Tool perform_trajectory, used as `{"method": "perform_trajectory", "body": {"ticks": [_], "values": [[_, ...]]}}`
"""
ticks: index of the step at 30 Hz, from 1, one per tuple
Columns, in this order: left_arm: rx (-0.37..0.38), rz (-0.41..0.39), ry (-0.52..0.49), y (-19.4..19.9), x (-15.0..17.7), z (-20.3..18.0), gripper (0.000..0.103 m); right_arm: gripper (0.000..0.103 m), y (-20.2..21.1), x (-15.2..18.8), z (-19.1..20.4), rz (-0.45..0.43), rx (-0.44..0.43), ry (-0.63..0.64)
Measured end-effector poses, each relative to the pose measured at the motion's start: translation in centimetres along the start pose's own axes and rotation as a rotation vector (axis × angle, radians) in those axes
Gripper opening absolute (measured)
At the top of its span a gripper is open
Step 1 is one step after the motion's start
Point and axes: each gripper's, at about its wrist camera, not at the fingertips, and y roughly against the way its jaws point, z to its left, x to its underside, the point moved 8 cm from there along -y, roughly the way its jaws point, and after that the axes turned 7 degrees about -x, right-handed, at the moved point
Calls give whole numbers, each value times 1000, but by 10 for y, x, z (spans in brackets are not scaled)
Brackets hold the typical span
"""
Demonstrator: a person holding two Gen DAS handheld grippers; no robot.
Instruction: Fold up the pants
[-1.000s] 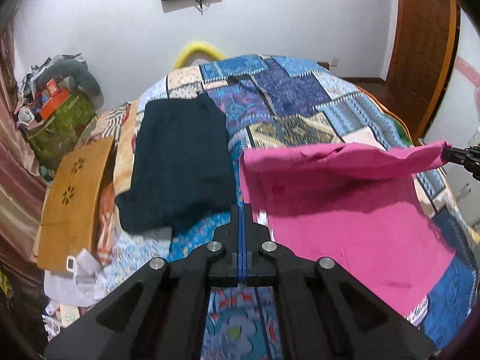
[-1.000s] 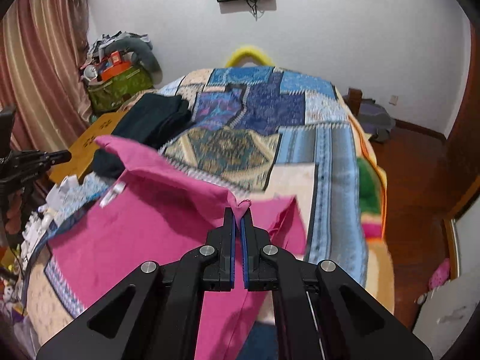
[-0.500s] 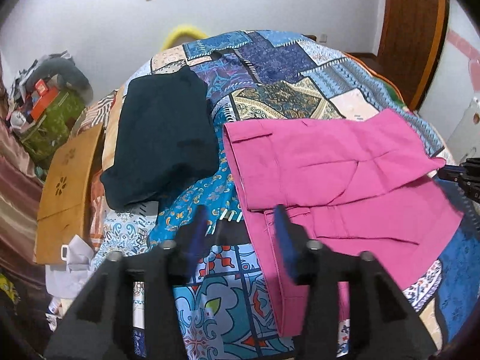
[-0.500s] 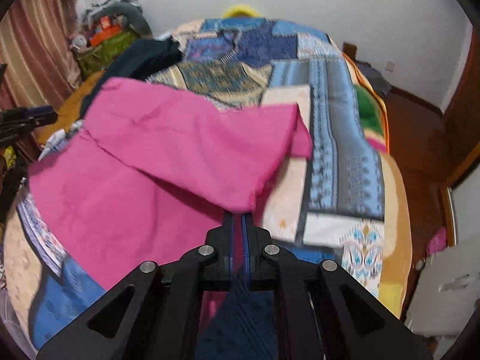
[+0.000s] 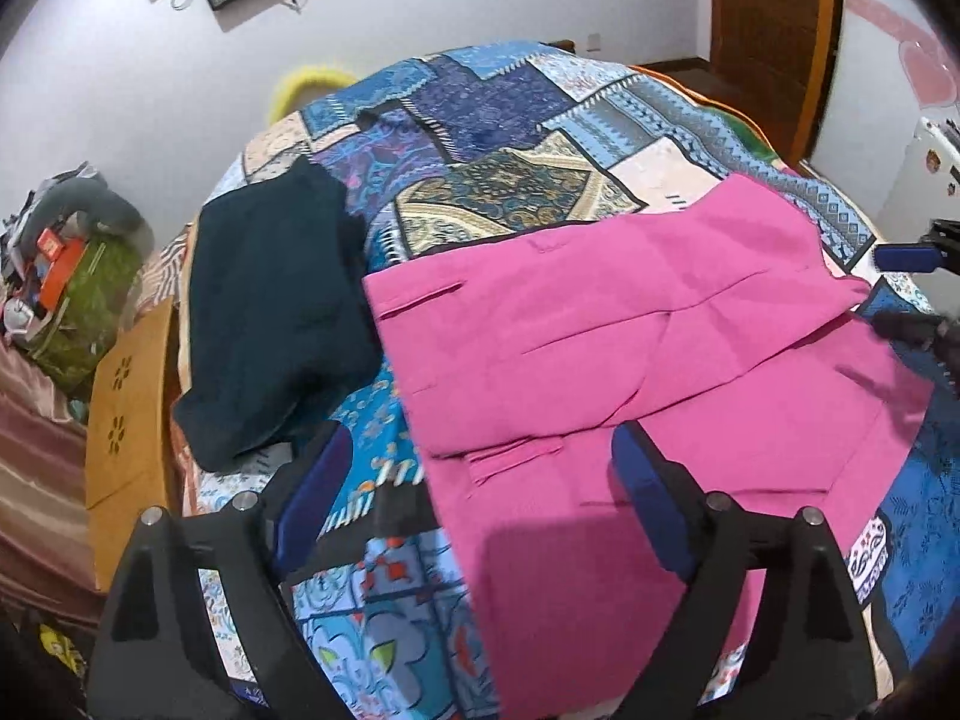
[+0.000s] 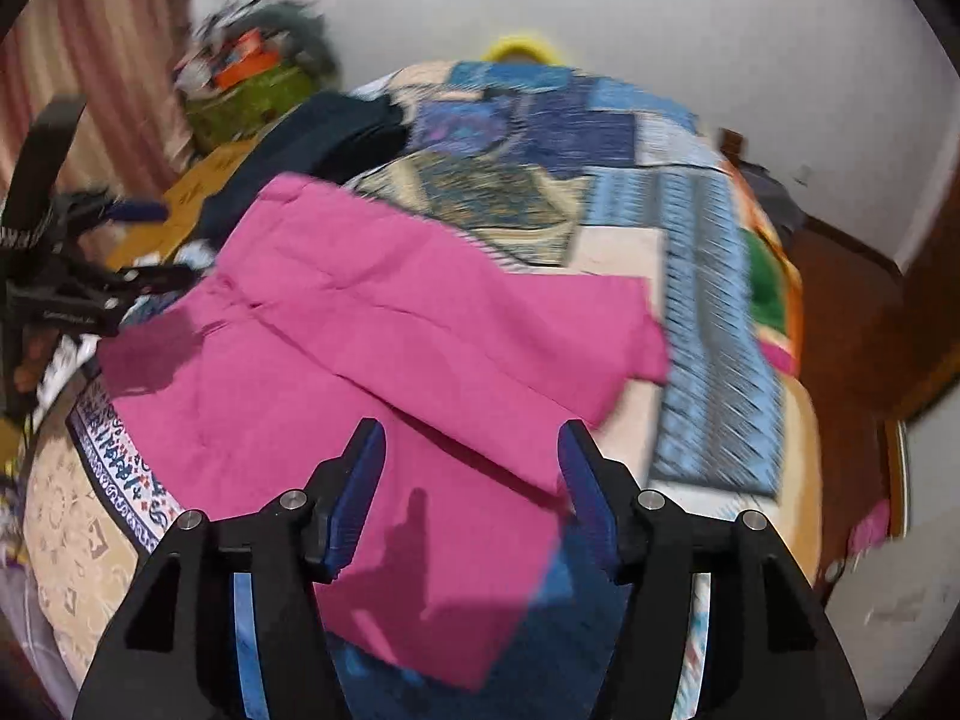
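Since one second earlier, both grippers have let go of the pink pants (image 5: 630,360): the raised edge that was pinched and stretched between them now lies folded over on the patchwork bedspread (image 5: 498,114), and both tools sit back from the cloth.

Left gripper (image 5: 480,480): fingers spread wide, holding nothing; the near corner of the pants lies between and beyond the blue pads (image 5: 645,498), though whether a pad touches the fabric cannot be told. Right gripper (image 6: 471,468): likewise spread and empty, poised over the lower layer of the pants (image 6: 372,312); this view is motion-blurred.

The fold appears uneven. The upper layer runs diagonally across the lower one, leaving a broad strip of the lower layer uncovered nearest the grippers. A folded dark garment (image 5: 270,312) lies just beside the pants on the left.

To finish this step well, the upper layer would probably need squaring to the lower edges and smoothing flat before any further fold. Each gripper should take a corner of a single layer, then both should move together, so that the soft cloth neither drags nor bunches.
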Motion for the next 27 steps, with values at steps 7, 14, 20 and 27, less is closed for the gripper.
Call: {"method": "perform_trajectory", "body": {"ticks": [7,14,20,27], "values": [[-31,56,-150,-25,2,-26,90,56,-59,-9,39,155,-29,202],[-41,103,-268,-49,0,-45,91,56,-78,-10,42,184,-88,189],[55,148,-245,-62,-7,-52,91,50,-85,-10,43,192,-143,169],[97,133,-176,-62,-1,-50,91,13,-101,-18,42,231,-144,232]]}}
